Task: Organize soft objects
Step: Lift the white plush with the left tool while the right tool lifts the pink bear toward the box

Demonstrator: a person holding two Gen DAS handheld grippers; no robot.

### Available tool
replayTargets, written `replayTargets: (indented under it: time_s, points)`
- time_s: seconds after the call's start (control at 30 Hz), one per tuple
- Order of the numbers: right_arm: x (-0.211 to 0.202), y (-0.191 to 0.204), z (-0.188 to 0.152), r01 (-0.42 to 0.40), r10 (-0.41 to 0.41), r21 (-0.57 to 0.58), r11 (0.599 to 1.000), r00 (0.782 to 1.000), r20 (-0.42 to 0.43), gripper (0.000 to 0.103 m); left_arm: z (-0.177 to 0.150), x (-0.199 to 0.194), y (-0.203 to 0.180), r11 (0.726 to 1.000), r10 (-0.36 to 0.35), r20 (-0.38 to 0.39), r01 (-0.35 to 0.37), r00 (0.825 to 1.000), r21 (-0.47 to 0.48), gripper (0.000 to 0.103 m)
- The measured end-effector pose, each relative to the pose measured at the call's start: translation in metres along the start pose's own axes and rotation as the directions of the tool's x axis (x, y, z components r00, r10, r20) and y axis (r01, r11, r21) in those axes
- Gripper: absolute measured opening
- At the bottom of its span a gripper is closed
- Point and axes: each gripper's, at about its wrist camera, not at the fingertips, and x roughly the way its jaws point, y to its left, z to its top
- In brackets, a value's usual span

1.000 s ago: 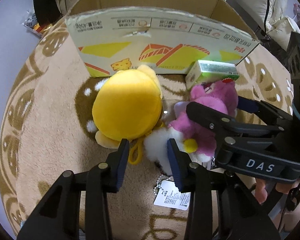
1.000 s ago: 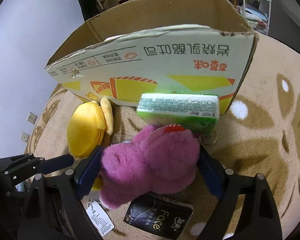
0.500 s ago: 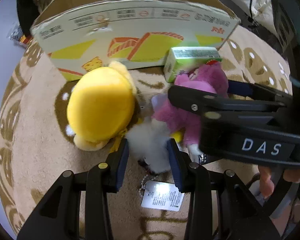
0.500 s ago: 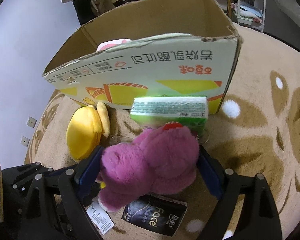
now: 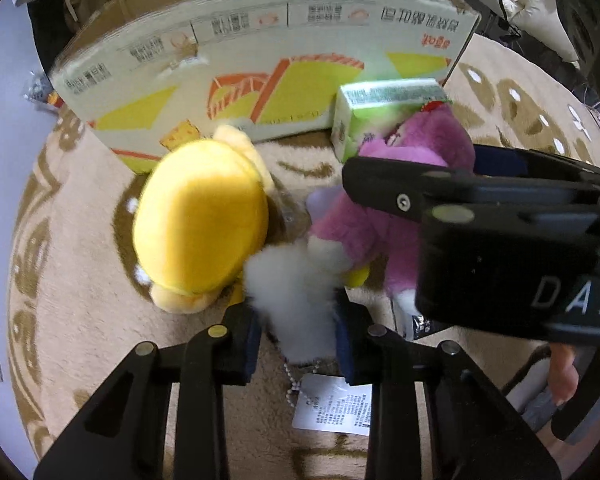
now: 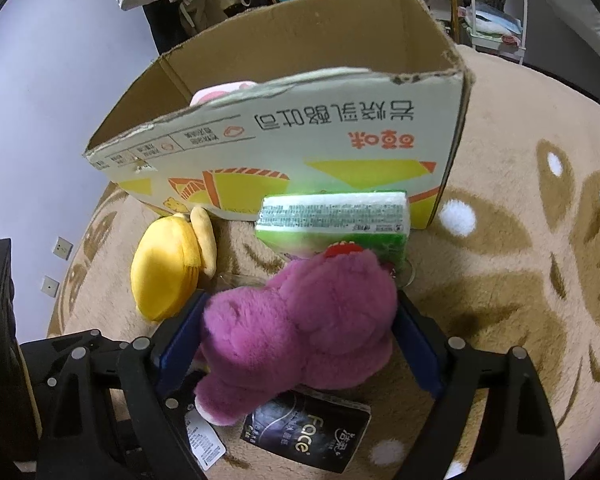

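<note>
My left gripper [image 5: 298,340] is shut on a white fluffy plush [image 5: 296,300] with a bead chain and paper tag [image 5: 332,408], held over the carpet. My right gripper [image 6: 298,340] is shut on a purple plush bear [image 6: 300,324], which also shows in the left wrist view [image 5: 384,220]. A yellow plush [image 5: 200,224] lies on the carpet left of both; it also shows in the right wrist view [image 6: 168,272]. An open cardboard box [image 6: 300,136] stands behind them, with a pink soft item [image 6: 224,90] inside.
A green tissue pack [image 6: 332,220] lies against the box front. A black "Face" packet [image 6: 308,436] lies under the purple bear. The beige patterned carpet [image 6: 520,280] stretches to the right. Clutter and shelves stand behind the box.
Both grippers have risen and moved toward the box. The left gripper closed onto the white plush and lifted it; the purple bear stays gripped and now sits higher.
</note>
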Motion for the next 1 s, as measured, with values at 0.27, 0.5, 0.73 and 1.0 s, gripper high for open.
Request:
replayTargets:
  time_s: [0.27, 0.5, 0.73, 1.0]
  points:
    - [-0.021, -0.005, 0.001, -0.017, 0.016, 0.018, 1.0, 0.999, 0.051, 0.091, -0.001, -0.024, 0.002, 1.0, 0.031, 0.072, -0.031, 0.997, 0.0, 0.029]
    - [-0.038, -0.006, 0.001, 0.025, -0.024, -0.004, 1.0, 0.996, 0.089, 0.091, -0.003, -0.047, 0.022, 0.995, 0.043, 0.131, -0.031, 0.991, -0.095, 0.03]
    - [-0.052, -0.008, 0.0, 0.024, -0.023, -0.001, 1.0, 0.993, 0.118, 0.091, -0.002, -0.073, 0.034, 0.988, 0.099, 0.223, -0.069, 0.97, -0.137, 0.03]
    - [-0.072, -0.008, 0.003, 0.011, -0.011, 0.006, 1.0, 0.986, 0.165, 0.091, -0.004, -0.097, 0.041, 0.98, 0.162, 0.323, -0.115, 0.933, -0.16, 0.03]
